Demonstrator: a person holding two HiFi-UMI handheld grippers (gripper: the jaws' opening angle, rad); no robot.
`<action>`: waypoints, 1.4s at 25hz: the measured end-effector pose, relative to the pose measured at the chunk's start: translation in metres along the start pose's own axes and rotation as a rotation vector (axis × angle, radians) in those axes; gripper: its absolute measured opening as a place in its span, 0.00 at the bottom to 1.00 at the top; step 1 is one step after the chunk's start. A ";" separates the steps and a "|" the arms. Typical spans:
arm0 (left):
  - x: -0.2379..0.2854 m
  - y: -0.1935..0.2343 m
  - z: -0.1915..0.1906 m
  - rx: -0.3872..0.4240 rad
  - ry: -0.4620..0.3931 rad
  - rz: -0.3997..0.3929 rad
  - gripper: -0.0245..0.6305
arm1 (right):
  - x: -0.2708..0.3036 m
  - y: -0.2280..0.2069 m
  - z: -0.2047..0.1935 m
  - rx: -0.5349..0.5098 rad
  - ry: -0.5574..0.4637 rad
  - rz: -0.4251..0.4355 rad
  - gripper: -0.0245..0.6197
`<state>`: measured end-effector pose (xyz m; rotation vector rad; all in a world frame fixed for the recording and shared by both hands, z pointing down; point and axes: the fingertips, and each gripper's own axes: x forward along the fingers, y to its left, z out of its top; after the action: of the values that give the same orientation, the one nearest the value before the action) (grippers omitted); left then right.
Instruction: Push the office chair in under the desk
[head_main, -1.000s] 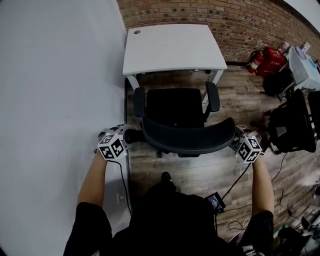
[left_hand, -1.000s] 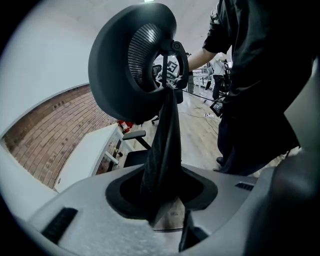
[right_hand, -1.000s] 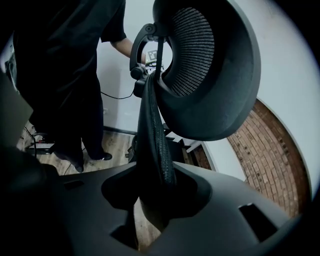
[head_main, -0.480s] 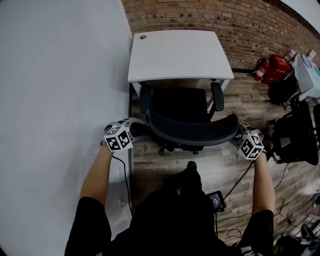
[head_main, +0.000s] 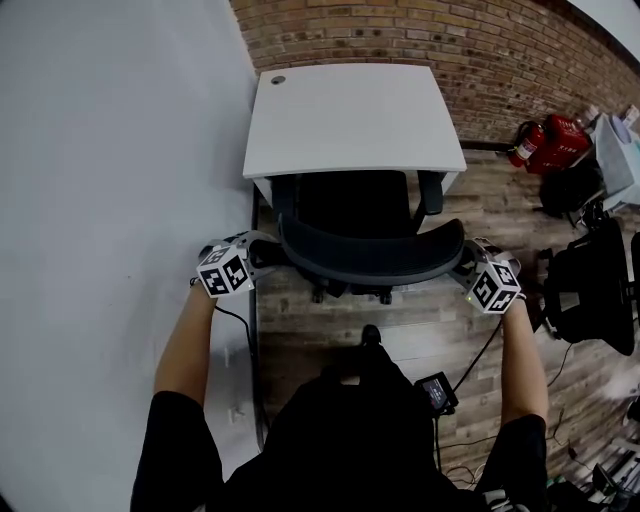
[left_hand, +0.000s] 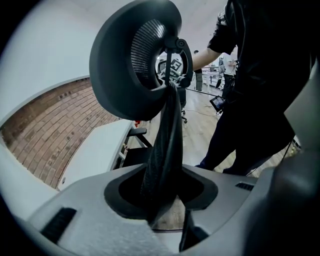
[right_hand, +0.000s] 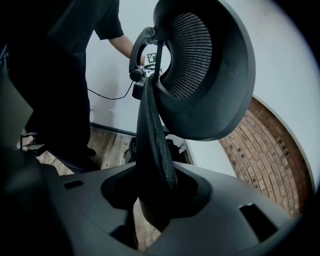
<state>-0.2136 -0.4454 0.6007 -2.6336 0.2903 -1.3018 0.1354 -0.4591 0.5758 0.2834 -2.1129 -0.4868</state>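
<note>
Office chair (head_main: 350, 205): black, mesh-textured back. Desk (head_main: 350, 115) at 12 o'clock: white. Brick wall (head_main: 420, 30): red-brown. Floor (head_main: 320, 320): grey-brown wood planks. Fire extinguisher (head_main: 530, 145) at 2 o'clock: red.

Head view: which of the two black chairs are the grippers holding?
The office chair at the white desk; left gripper and right gripper clamp its backrest. The other chair stands untouched at right.

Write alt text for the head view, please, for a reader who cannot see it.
Seen from above, a person grips the curved back of a black office chair, the left tool and right tool each clamped on one end. The seat reaches the front edge of a white desk that stands by a brick wall.
</note>
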 end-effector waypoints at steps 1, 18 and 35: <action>0.003 0.007 0.001 -0.003 0.003 -0.003 0.27 | 0.002 -0.007 -0.003 -0.002 -0.003 0.002 0.25; 0.040 0.110 0.006 -0.044 0.038 0.010 0.28 | 0.038 -0.120 -0.044 -0.041 -0.052 -0.002 0.25; 0.077 0.186 0.005 -0.089 0.063 0.045 0.28 | 0.074 -0.201 -0.079 -0.061 -0.059 0.026 0.25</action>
<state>-0.1810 -0.6443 0.6094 -2.6454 0.4247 -1.3895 0.1640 -0.6859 0.5804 0.2088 -2.1523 -0.5493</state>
